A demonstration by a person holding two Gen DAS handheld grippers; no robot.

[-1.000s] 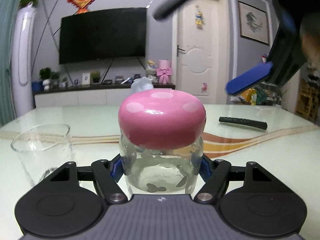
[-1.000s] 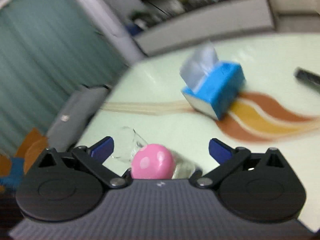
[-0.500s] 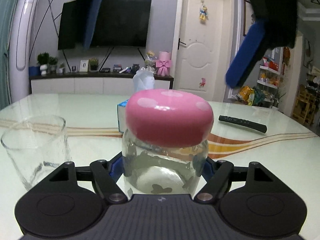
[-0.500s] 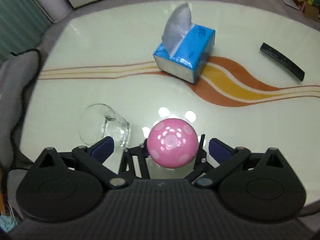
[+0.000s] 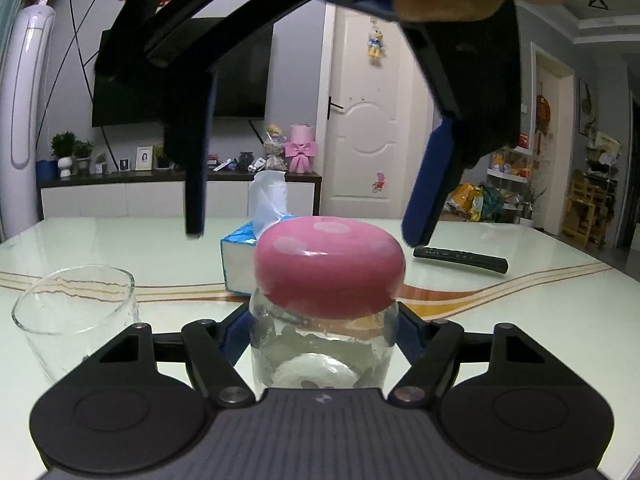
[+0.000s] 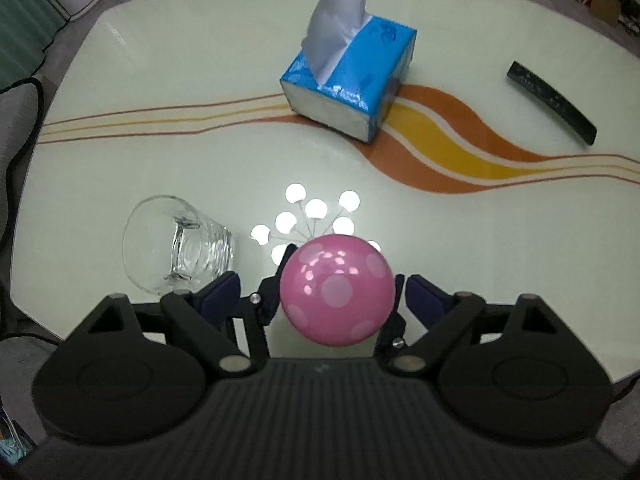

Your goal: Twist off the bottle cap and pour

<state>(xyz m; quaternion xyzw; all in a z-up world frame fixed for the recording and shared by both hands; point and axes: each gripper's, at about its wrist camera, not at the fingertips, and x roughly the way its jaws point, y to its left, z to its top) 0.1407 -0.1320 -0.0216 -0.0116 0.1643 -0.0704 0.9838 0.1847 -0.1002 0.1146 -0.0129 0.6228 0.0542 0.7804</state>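
Note:
A clear bottle (image 5: 320,360) with a pink dotted cap (image 5: 328,268) stands upright on the glass table. My left gripper (image 5: 322,332) is shut on the bottle's body below the cap, its jaws still squeezing in. My right gripper (image 6: 320,286) points down over the cap (image 6: 336,290), which sits between its blue pads (image 6: 420,298). Its jaws are closing, with small gaps left on both sides. In the left wrist view its fingers (image 5: 428,188) hang just above the cap, one on each side. An empty glass (image 5: 76,320) stands left of the bottle, seen from above as the glass (image 6: 180,256).
A blue tissue box (image 6: 352,80) sits behind the bottle on the table (image 6: 160,160). A black remote (image 6: 552,102) lies at the far right. The table's near edge curves just below the bottle. A grey chair (image 6: 16,128) stands at the left.
My right gripper swung in over the bottle, tipped to point down, and its jaws narrowed around the cap. The left gripper and the bottle stayed put.

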